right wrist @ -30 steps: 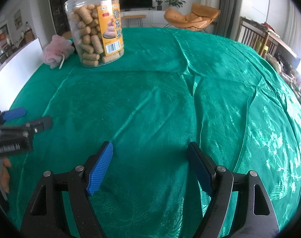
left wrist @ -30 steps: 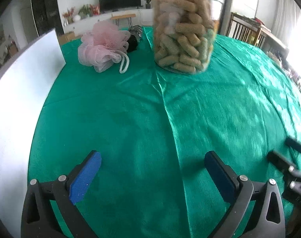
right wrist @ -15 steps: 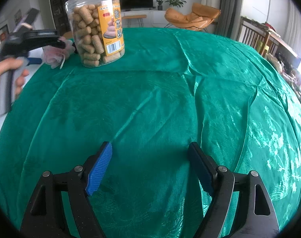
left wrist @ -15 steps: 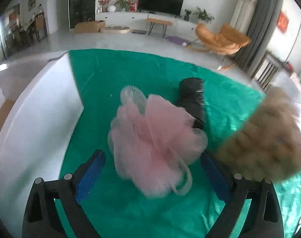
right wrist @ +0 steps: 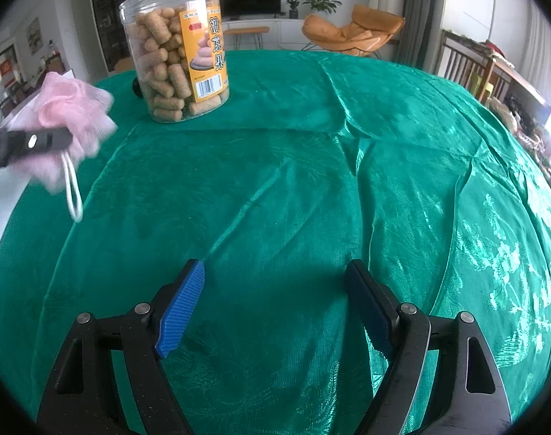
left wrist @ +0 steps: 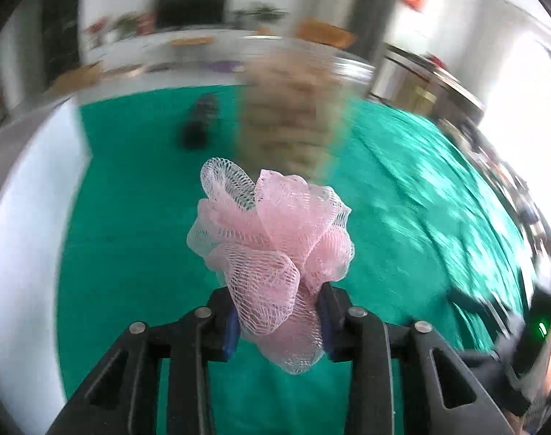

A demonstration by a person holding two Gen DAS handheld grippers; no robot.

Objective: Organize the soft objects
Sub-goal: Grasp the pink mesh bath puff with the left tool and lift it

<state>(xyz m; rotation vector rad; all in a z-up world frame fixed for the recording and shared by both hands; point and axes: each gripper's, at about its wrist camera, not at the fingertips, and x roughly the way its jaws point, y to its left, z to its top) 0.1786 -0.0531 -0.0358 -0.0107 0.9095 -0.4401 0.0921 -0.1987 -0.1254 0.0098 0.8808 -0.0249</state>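
My left gripper (left wrist: 277,320) is shut on a pink mesh bath puff (left wrist: 272,243) and holds it lifted above the green tablecloth (left wrist: 130,253). In the right wrist view the puff (right wrist: 70,116) hangs at the far left in the left gripper's fingers (right wrist: 40,141), its white cord loop (right wrist: 72,192) dangling. My right gripper (right wrist: 272,308) is open and empty, low over the cloth near the table's front.
A clear jar of tan snack sticks (right wrist: 175,50) stands at the back left of the table. A dark rolled object (left wrist: 199,123) lies behind it. A white board (left wrist: 21,217) borders the table's left side. Wooden chairs (right wrist: 471,69) stand at the right.
My left gripper has closed on the pink puff and lifted it off the cloth, swinging right toward the jar. My right gripper has stayed put.
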